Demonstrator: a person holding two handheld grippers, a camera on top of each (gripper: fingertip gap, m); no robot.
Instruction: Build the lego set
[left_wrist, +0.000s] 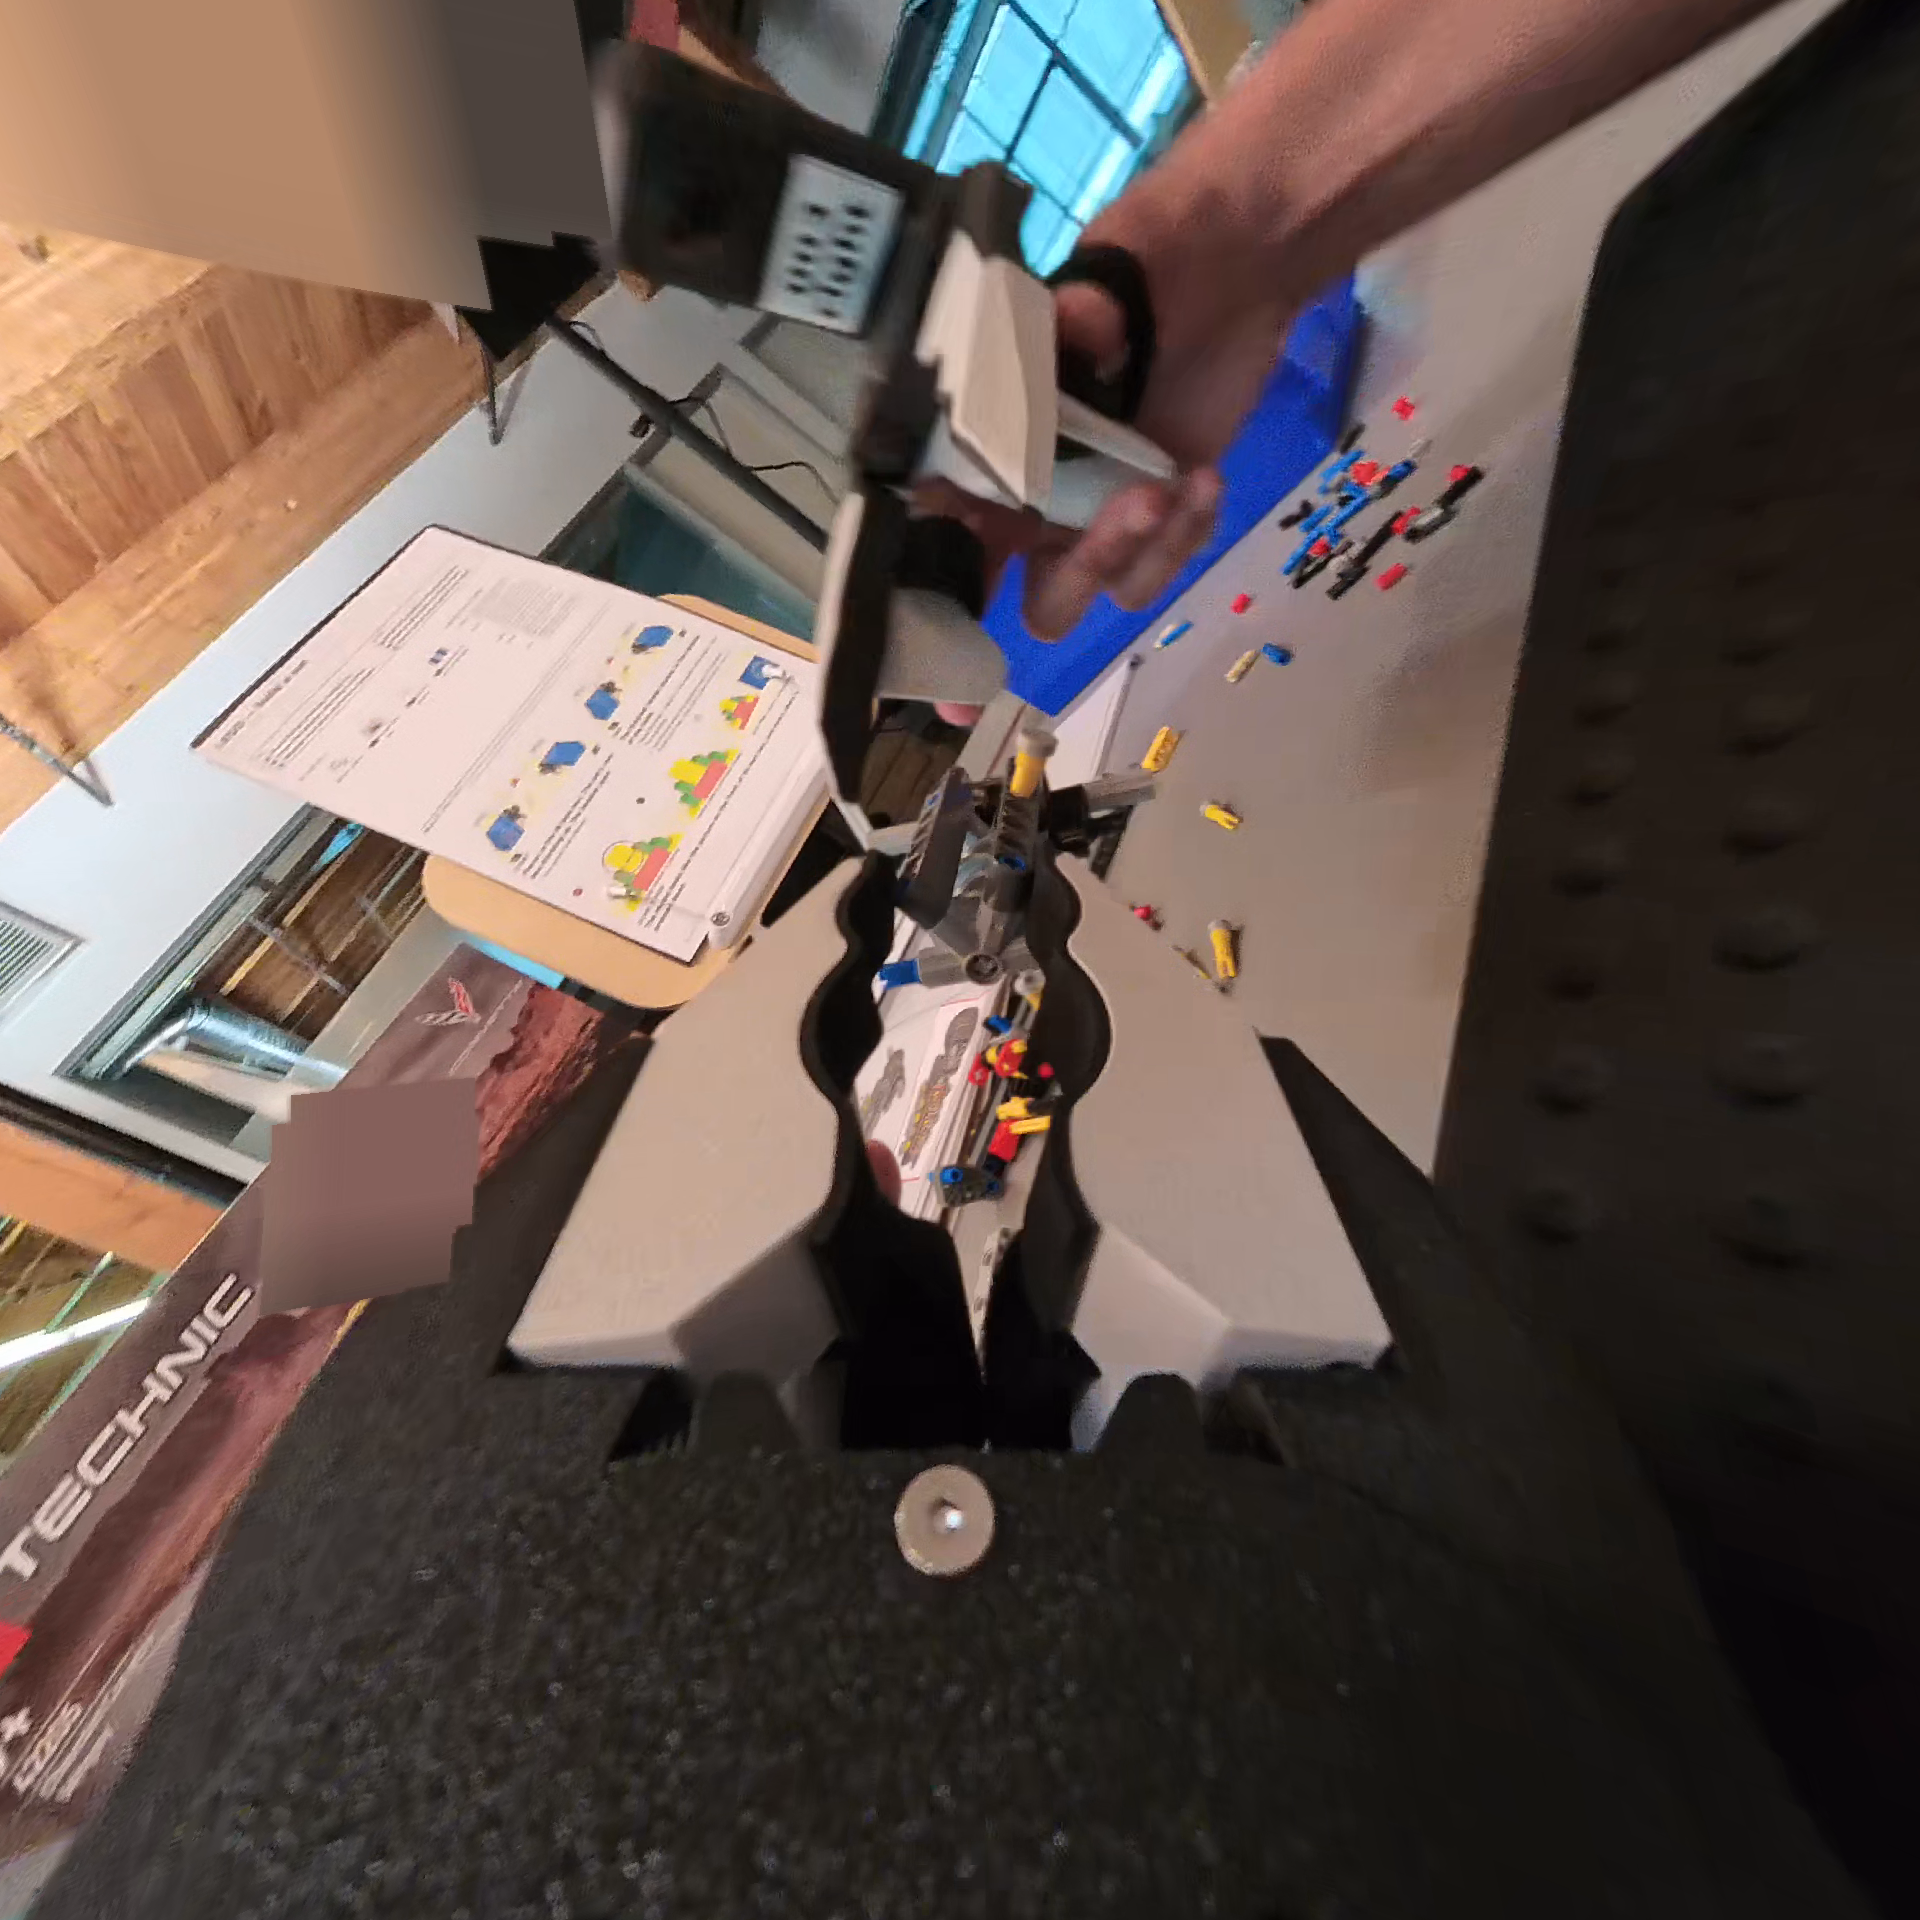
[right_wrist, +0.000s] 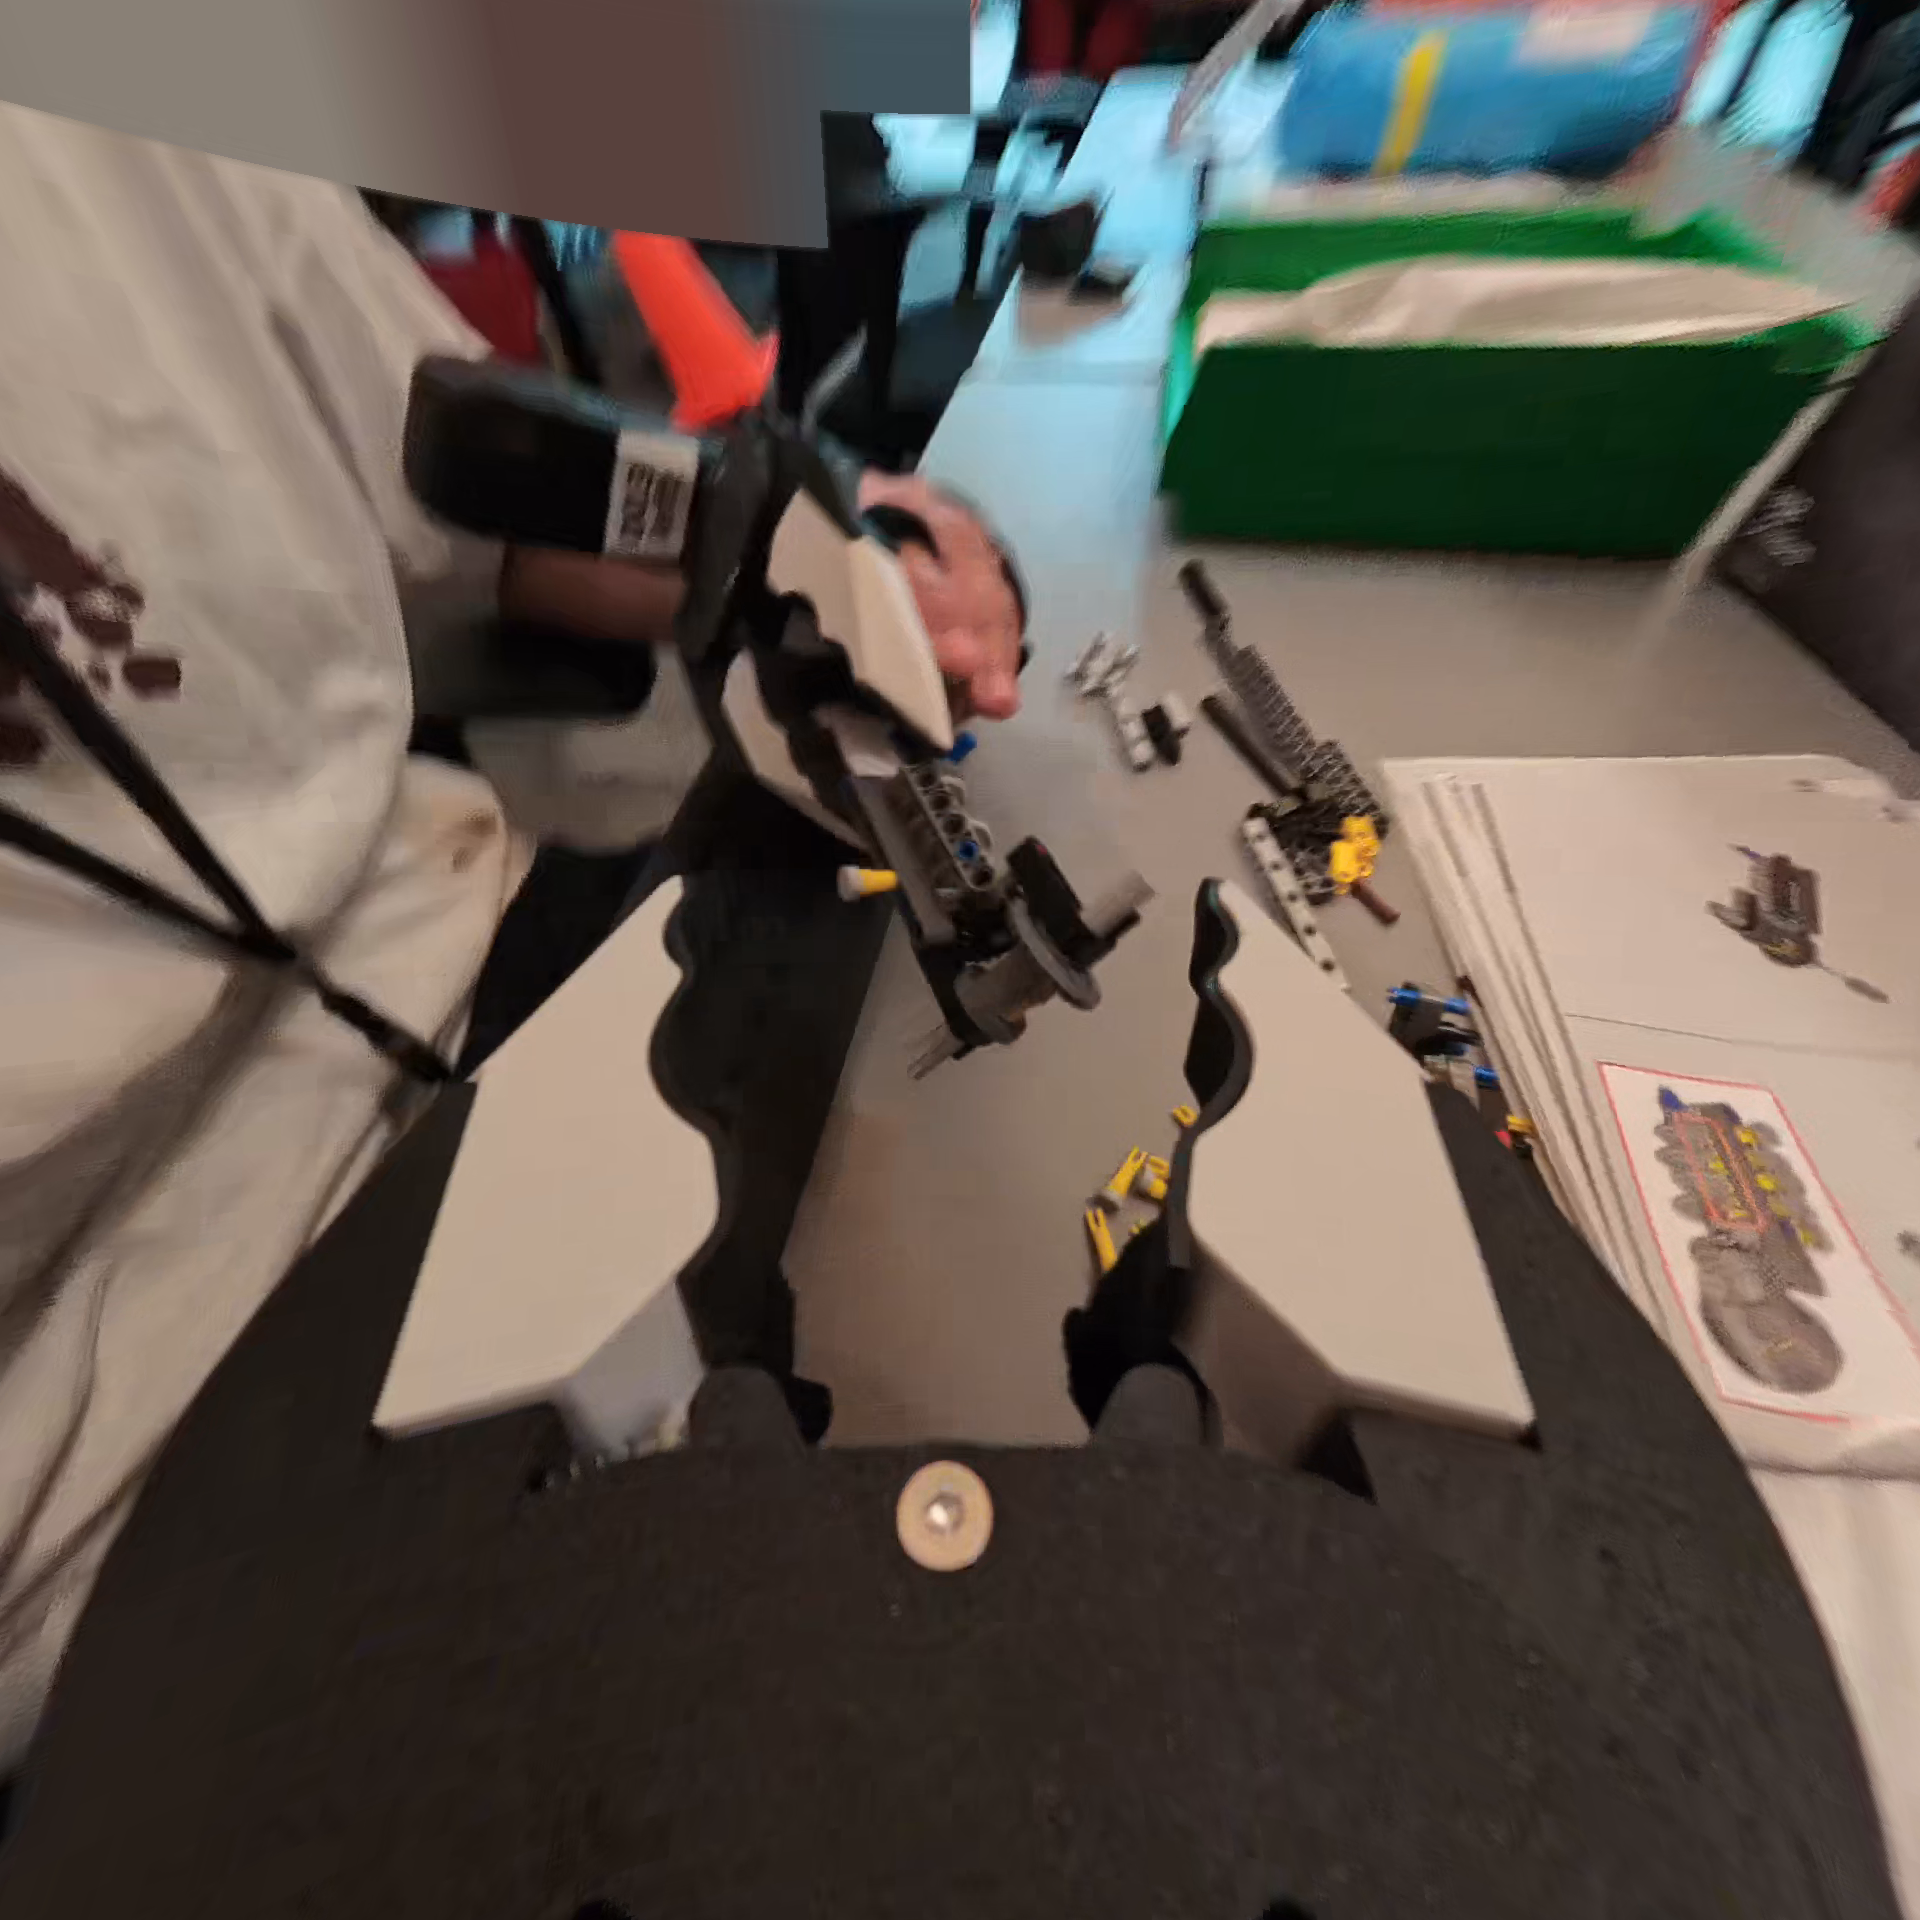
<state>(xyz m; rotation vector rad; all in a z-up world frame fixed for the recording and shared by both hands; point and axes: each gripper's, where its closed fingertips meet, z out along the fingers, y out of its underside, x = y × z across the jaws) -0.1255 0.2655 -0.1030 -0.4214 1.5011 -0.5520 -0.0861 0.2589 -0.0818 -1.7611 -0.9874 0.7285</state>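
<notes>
My left gripper (left_wrist: 961, 878) is shut on a grey and black lego assembly (left_wrist: 977, 862) with a yellow pin and blue pins, held above the grey table (left_wrist: 1351, 779). In the right wrist view the left gripper (right_wrist: 904, 779) holds the same assembly (right_wrist: 977, 904) tilted, just ahead of my right gripper (right_wrist: 940, 914). The right gripper is wide open and empty, its fingers apart on either side of the assembly without touching it. It also shows in the left wrist view (left_wrist: 1049, 582), above the assembly.
A second long black assembly (right_wrist: 1309, 821), small grey pieces (right_wrist: 1127, 686), yellow pins (right_wrist: 1127, 1184) and instruction booklets (right_wrist: 1662, 935) lie on the table. A green bin (right_wrist: 1455, 447) stands behind. Loose blue, red and black pieces (left_wrist: 1361, 509) lie by a blue tray (left_wrist: 1247, 478). A person in white stands left. The gap from one gripper's tips to the other's is roughly 6 cm.
</notes>
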